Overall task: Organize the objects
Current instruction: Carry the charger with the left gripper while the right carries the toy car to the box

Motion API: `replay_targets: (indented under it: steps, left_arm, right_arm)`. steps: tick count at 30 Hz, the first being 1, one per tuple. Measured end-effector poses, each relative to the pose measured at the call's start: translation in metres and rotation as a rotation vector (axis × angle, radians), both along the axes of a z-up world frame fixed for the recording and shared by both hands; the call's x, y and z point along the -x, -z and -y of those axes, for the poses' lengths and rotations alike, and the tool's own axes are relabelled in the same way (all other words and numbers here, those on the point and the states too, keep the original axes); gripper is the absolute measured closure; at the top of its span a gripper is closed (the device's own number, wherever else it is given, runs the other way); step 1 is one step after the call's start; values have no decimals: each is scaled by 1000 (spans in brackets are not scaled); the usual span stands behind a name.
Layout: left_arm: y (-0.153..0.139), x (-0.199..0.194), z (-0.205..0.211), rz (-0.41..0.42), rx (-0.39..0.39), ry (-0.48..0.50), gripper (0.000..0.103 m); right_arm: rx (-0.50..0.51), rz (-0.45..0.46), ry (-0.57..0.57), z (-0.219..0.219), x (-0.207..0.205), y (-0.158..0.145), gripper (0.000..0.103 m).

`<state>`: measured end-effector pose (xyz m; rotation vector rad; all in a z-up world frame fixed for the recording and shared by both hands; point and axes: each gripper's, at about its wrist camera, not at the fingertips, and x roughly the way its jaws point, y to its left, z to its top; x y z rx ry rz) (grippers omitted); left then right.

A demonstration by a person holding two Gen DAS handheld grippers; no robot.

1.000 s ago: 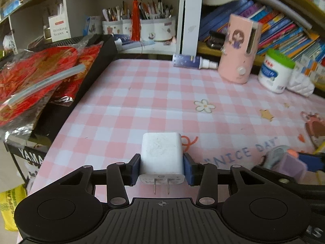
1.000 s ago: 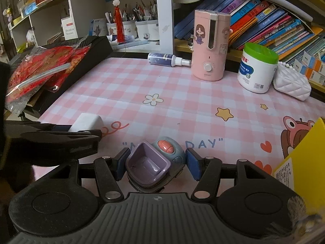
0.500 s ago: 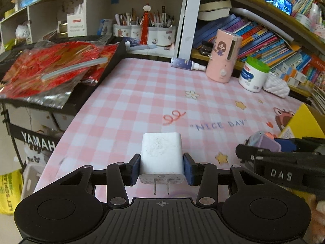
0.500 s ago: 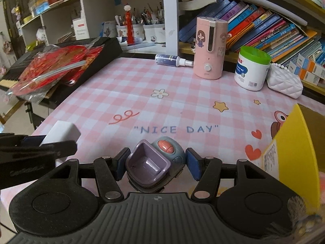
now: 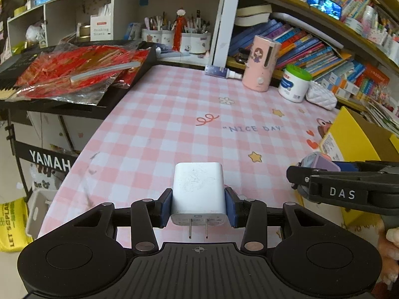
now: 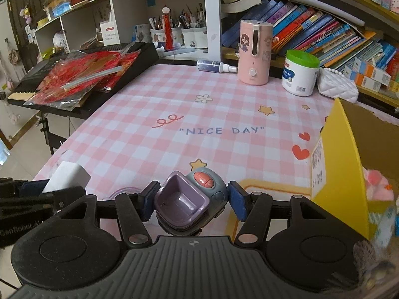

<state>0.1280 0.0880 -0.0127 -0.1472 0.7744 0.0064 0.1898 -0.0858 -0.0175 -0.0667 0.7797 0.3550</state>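
My left gripper (image 5: 198, 208) is shut on a white plug charger (image 5: 198, 189), prongs toward the camera, held above the near edge of the pink checked table (image 5: 174, 114). My right gripper (image 6: 191, 203) is shut on a small purple and grey toy (image 6: 190, 199) with a red button, held above the table's near edge. The toy also shows in the left wrist view (image 5: 318, 160), and the charger in the right wrist view (image 6: 66, 177). A yellow cardboard box (image 6: 349, 164) stands open at the right, holding a pink soft item (image 6: 377, 182).
At the table's back stand a pink humidifier (image 6: 253, 52), a white jar with a green lid (image 6: 300, 72), a spray bottle (image 6: 214, 65) lying down and a white quilted pouch (image 6: 336, 87). A keyboard with red packets (image 6: 82, 74) is at the left. Bookshelves rise behind.
Both grippers have pulled back and risen from the table with their objects held. The yellow box has come further into view at the right.
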Motion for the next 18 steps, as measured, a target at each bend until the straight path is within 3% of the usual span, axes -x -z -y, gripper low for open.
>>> replay_targets:
  steps: [18]
  left_arm:
    - [-6, 96, -5, 15, 10, 41, 62]
  right_arm:
    - [5, -19, 35, -6, 101, 0, 46]
